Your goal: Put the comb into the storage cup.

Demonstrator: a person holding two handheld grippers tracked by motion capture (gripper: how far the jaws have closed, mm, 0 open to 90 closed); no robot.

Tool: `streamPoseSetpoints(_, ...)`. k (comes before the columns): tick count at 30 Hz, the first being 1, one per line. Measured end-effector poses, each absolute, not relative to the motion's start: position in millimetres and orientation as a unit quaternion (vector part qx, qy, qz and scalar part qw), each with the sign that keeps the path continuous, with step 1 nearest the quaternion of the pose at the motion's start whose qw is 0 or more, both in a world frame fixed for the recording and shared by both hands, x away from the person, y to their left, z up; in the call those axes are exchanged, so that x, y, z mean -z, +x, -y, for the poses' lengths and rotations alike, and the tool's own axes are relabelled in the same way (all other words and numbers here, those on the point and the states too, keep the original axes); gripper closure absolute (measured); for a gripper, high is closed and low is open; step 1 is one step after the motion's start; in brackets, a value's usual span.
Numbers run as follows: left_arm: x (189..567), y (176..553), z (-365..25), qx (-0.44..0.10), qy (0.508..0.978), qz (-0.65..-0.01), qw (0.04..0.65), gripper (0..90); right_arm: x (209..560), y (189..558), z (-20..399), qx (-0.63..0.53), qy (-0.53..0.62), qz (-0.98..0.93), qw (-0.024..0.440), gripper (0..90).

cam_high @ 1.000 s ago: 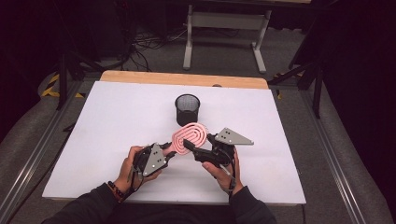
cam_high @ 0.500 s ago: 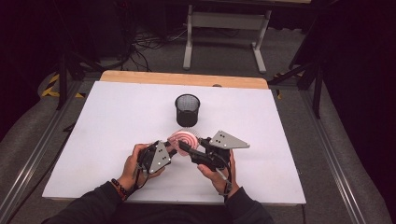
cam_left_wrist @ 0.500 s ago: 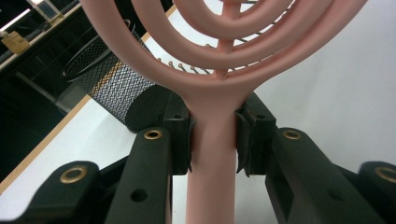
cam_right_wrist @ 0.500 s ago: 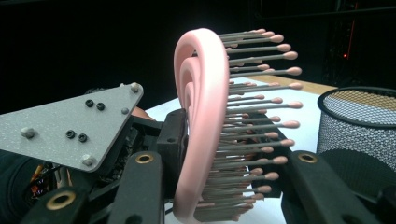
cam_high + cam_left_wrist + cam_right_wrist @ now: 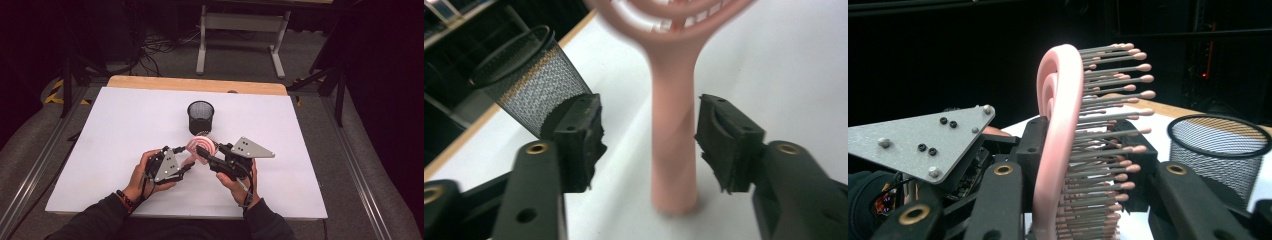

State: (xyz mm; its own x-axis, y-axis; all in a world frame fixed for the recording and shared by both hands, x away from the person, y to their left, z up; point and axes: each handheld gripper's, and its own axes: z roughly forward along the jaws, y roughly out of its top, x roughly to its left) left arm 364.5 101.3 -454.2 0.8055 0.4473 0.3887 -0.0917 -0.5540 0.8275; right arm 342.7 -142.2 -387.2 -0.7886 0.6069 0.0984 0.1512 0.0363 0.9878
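A pink hairbrush [image 5: 201, 146] with a spiral head stands tilted up above the white table [image 5: 120, 125], just in front of a black mesh cup [image 5: 200, 116]. My right gripper [image 5: 208, 157] is shut on the brush head [image 5: 1058, 125], whose bristles [image 5: 1108, 100] point toward the mesh cup [image 5: 1218, 150]. My left gripper [image 5: 188, 167] is open. In the left gripper view the pink handle [image 5: 672, 145] hangs between the jaws of that gripper [image 5: 651, 132], touching neither pad. The mesh cup [image 5: 531, 80] shows behind the left jaw.
A wooden strip [image 5: 195, 85] runs along the table's far edge. Behind it stands a grey frame [image 5: 240, 30] on a dark floor with cables. The left gripper's grey plate [image 5: 923, 140] sits close beside the right jaws.
The brush has gone from lying flat to standing on edge in the right gripper. Both hands have drawn a little nearer the person, and the left jaws now straddle the handle.
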Motion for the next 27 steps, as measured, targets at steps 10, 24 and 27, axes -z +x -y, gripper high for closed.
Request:
streamPoseSetpoints(10,447,365,-122,-0.243,0.828,-0.104,0.494,19.8,381,342,156,-0.635,0.278,-0.692,0.202,62.7)
streamPoseSetpoints(24,436,382,-186,-0.220,0.803,-0.139,0.537,10.8,374,342,173,-0.633,0.288,-0.681,0.227,62.8)
streamPoseSetpoints(27,435,379,-196,-0.221,0.798,-0.145,0.541,9.4,372,342,176,-0.631,0.290,-0.681,0.232,62.8)
